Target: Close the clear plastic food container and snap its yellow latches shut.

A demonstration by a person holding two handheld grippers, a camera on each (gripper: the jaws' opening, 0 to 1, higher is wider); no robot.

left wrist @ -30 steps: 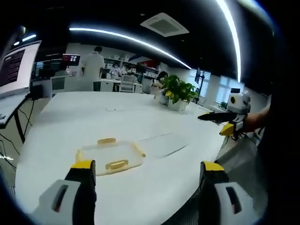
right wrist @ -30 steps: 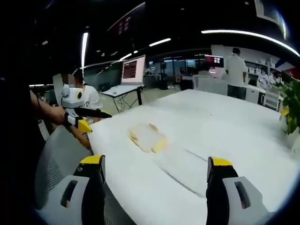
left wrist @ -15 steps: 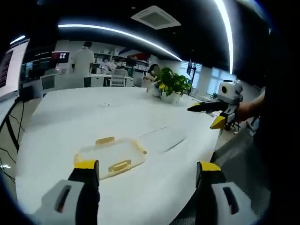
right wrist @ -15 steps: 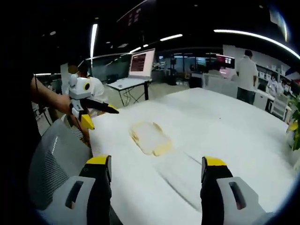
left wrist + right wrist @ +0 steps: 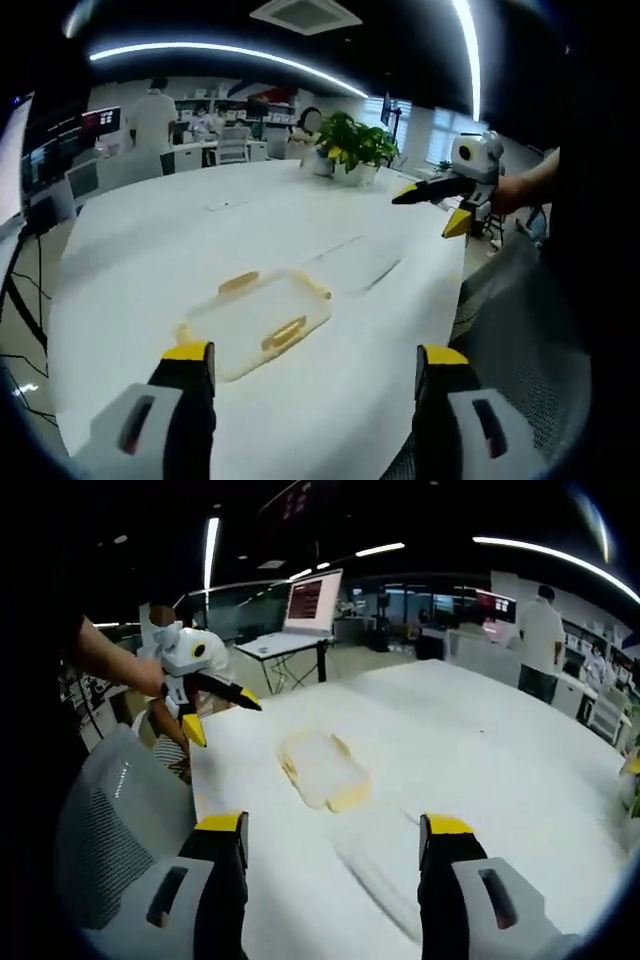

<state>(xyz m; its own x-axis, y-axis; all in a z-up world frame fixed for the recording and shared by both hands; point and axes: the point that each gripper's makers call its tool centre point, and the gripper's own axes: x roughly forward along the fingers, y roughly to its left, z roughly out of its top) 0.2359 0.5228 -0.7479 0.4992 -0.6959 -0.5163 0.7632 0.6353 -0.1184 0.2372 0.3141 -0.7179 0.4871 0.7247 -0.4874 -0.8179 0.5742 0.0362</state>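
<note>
Now both grippers, left gripper [image 5: 305,375] and right gripper [image 5: 333,845], have drawn nearer the container [image 5: 258,320] on the counter [image 5: 150,250]. Fingers spread, empty. Its yellow latches [image 5: 284,334] remain untouched, so closing hasn't begun.

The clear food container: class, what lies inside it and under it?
The container rests flat on the white table. Nothing shows through its clear plastic, though the pictures are too blurred to be sure.

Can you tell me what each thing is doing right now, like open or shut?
Clear plastic food container: lying flat on the white table, untouched; lid looks down, latches too blurry to judge.
Left gripper: open, empty, held above the table's near edge.
Right gripper: open, empty, apart from the container.
Potted plant: upright.
</note>
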